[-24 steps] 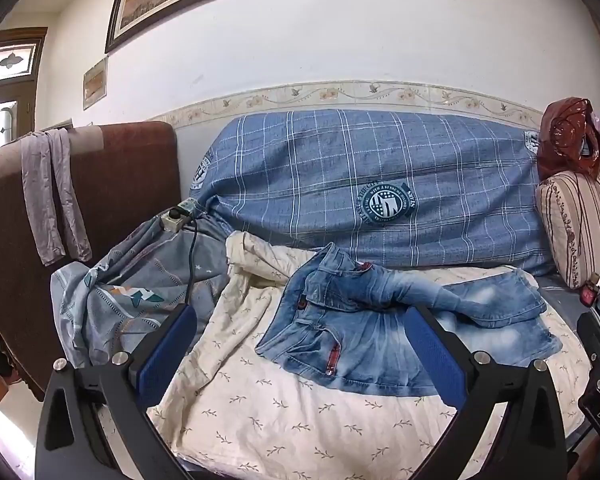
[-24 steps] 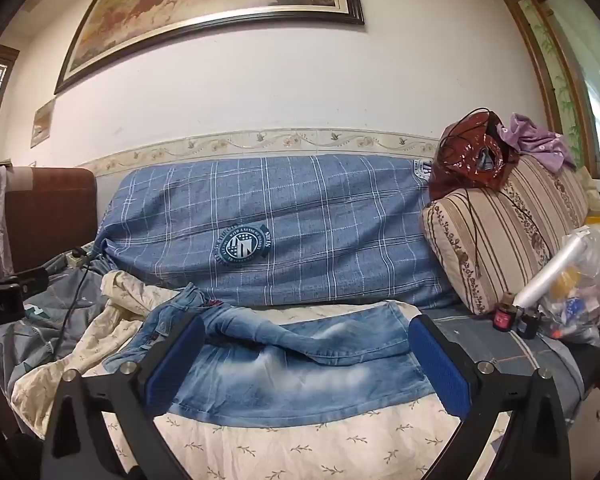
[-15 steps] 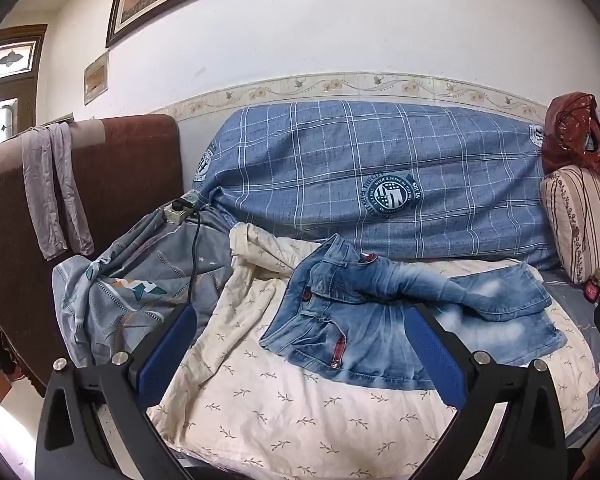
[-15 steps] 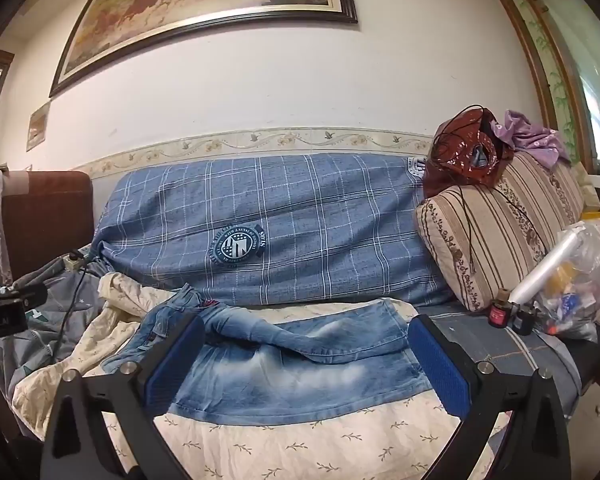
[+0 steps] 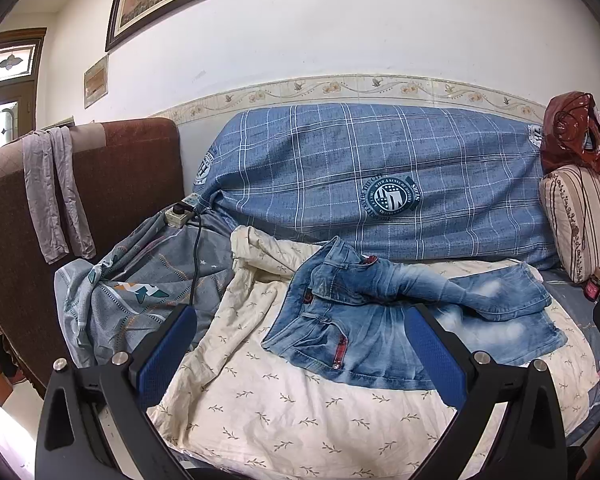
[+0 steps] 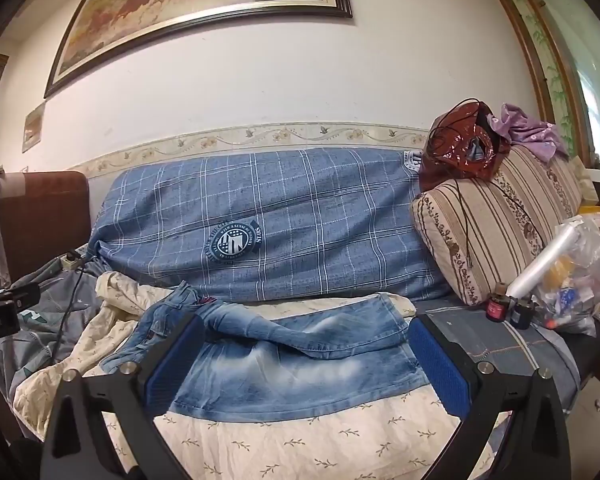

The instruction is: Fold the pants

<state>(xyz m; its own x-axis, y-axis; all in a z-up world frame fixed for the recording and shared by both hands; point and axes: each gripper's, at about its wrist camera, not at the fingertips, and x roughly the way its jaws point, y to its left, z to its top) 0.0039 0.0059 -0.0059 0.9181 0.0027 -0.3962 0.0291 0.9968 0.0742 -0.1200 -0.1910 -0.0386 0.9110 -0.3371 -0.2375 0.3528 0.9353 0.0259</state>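
Left wrist view: left gripper (image 5: 300, 344) fingers (image 5: 166, 350) spread wide, nothing between them, hovering off the front edge of the sofa (image 5: 380, 176). Pants (image 5: 380, 320), faded blue denim, lie on the cream leaf-print sheet (image 5: 300, 408) on the sofa seat, toward the back edge; waistband at the left end, one leg folded over on top, hems toward the right end. Grey patterned blanket (image 5: 140, 280) bunched at the seat's left end, power strip (image 5: 178, 214) with a black cord on it. Blue checked cover drapes the sofa back.

Right wrist view: right gripper (image 6: 304, 356) fingers (image 6: 444, 360) also spread wide and empty, above the front edge, pants (image 6: 300, 364) just beyond the tips, not touched. Striped pillow (image 6: 492, 232) at the sofa's right end; dark red plastic bag (image 6: 460, 148) on top of it, contents not readable, cord hanging out. Clear plastic bag (image 6: 576, 276) beside the pillow at the right end holds small mixed items, too blurred to name; a clear roll (image 6: 544, 260) leans against it. Two small dark bottles (image 6: 508, 308) stand just in front of the bag.
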